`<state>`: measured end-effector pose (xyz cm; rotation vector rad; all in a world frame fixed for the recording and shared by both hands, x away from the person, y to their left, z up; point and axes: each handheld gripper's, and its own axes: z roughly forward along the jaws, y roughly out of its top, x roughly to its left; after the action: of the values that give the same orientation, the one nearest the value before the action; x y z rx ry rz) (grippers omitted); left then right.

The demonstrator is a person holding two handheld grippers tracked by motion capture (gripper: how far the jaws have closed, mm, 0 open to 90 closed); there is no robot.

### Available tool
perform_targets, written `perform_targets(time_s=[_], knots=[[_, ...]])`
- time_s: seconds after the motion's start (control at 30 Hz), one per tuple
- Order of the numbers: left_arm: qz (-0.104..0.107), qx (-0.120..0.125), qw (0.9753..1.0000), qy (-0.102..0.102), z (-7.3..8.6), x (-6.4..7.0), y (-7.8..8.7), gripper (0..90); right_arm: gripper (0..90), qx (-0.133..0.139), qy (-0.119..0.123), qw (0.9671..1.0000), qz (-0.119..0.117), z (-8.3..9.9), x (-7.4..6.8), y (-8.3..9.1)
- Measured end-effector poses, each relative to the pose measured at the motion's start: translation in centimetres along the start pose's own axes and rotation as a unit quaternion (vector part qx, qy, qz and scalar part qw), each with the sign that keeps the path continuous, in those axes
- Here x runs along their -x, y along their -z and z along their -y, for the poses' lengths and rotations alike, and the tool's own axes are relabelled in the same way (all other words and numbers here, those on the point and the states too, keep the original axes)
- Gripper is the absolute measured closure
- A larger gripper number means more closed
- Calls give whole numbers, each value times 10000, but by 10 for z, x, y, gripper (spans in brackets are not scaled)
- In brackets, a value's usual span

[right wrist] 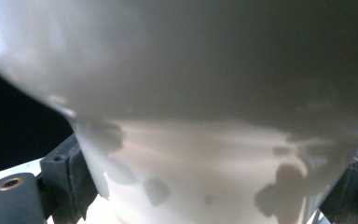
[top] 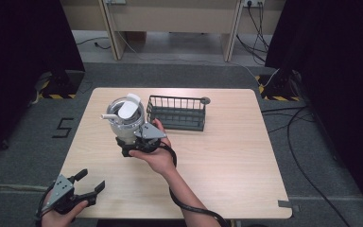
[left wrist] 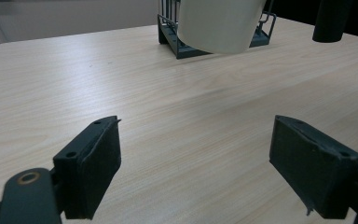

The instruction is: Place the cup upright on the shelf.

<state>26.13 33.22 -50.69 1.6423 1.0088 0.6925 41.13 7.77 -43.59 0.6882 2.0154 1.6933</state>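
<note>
A whitish cup (top: 125, 118) with a white lid and a short white straw on its left side is held up above the table's middle, just left of a dark wire basket (top: 189, 124). My right gripper (top: 128, 138) is shut on the cup's lower part; in the right gripper view the cup (right wrist: 205, 140) sits between the two black pads (right wrist: 70, 179). Over the table's near left corner my left gripper (top: 92, 180) stands open with nothing in it. In the left gripper view its jaws (left wrist: 196, 161) are spread wide above bare wood, with the cup (left wrist: 219, 23) and basket (left wrist: 170, 39) farther off.
The light wooden table (top: 227, 161) has open room on its right and front. A small round grey disc (top: 205, 100) lies by the basket's far right corner. Black curtains flank the table, and cables run over the floor at the right.
</note>
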Motion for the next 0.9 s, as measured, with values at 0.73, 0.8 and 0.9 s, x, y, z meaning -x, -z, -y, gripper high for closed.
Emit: perform_targets(time_s=[0.73,0.8,0.9], knots=[[7,-26,10000,9,0,0,-1,159,116,69,-104,9997,214,-9,21,8],[4,-21,10000,11,0,0,-1,159,116,72,-90,9996,257,-9,23,9],[3,-22,10000,14,0,0,-1,159,117,86,-111,9994,304,-10,25,10]])
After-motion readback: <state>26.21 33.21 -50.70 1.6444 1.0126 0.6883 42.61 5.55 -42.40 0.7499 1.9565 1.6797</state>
